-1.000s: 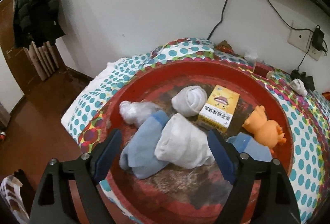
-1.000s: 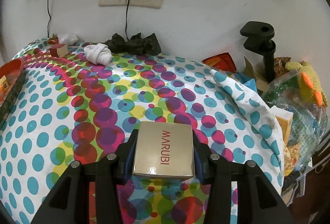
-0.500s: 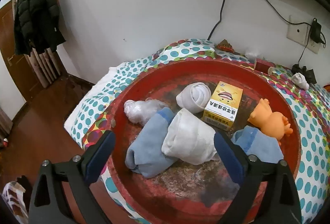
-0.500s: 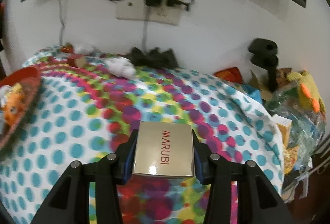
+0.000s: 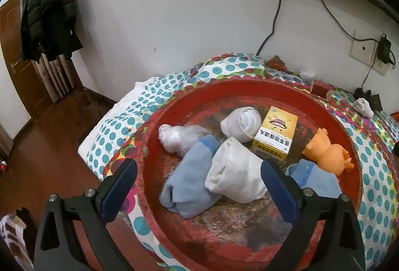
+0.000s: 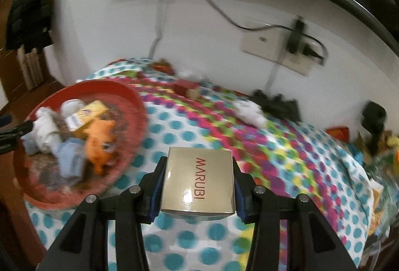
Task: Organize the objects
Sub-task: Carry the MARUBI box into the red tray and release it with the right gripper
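My right gripper (image 6: pixel 198 186) is shut on a gold MARUBI box (image 6: pixel 199 181) and holds it above the polka-dot cloth (image 6: pixel 249 146), right of the red round tray (image 6: pixel 134 106). The tray (image 5: pixel 249 86) holds white rolled socks (image 5: pixel 239 123), blue socks (image 5: pixel 189 183), a yellow box (image 5: pixel 274 136), an orange toy (image 5: pixel 329 153) and a plastic bag (image 5: pixel 174 137). My left gripper (image 5: pixel 199 186) is open and empty, hovering over the tray's near side.
A white sock (image 6: pixel 249 113), a dark cloth (image 6: pixel 274 106) and a small red box (image 6: pixel 184 88) lie near the wall. A wall socket with a charger (image 6: pixel 296 44) and cables hang above. Clutter sits at the far right (image 6: pixel 374 158).
My right gripper has lifted the MARUBI box and swung left, bringing the red tray into its view. My left gripper has pulled back slightly from the tray.
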`<action>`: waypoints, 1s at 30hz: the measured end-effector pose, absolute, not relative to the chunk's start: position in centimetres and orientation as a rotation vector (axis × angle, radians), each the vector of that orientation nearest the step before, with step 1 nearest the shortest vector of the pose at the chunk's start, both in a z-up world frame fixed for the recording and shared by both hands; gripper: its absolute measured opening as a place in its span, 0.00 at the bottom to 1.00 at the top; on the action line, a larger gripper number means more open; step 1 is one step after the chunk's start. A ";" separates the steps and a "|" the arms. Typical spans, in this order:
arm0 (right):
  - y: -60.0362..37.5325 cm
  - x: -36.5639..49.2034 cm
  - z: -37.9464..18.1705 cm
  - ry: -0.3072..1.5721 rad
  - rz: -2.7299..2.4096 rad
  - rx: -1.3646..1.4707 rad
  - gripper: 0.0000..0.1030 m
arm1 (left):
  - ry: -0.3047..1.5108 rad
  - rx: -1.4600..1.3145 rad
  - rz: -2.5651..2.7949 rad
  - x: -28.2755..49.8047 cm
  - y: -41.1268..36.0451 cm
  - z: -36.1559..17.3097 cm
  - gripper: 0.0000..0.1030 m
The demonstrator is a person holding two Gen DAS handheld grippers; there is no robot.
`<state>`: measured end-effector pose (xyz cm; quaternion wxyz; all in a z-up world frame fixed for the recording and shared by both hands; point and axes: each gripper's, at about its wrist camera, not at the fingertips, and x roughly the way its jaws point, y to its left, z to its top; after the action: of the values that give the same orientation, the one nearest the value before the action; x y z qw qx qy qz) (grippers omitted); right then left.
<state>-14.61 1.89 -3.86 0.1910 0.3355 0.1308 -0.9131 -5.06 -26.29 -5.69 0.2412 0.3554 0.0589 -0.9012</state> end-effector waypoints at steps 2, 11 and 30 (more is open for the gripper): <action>0.1 -14.2 -3.7 0.376 -2.532 0.932 0.45 | 0.176 0.960 -2.466 -4.8 -26.6 -5.4 0.96; -8.5 -12.7 -3.3 0.413 -2.382 0.876 0.45 | 0.215 0.936 -2.441 -4.1 -28.2 -5.0 0.96; -17.1 -13.8 -7.0 0.422 -2.191 0.976 0.62 | 0.294 0.945 -2.402 -3.6 -30.7 -5.5 0.97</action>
<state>-13.77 -17.13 -7.00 0.3459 0.3762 0.1626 -0.8440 -3.64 -30.71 -5.48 0.2685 0.3503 0.1090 -0.8907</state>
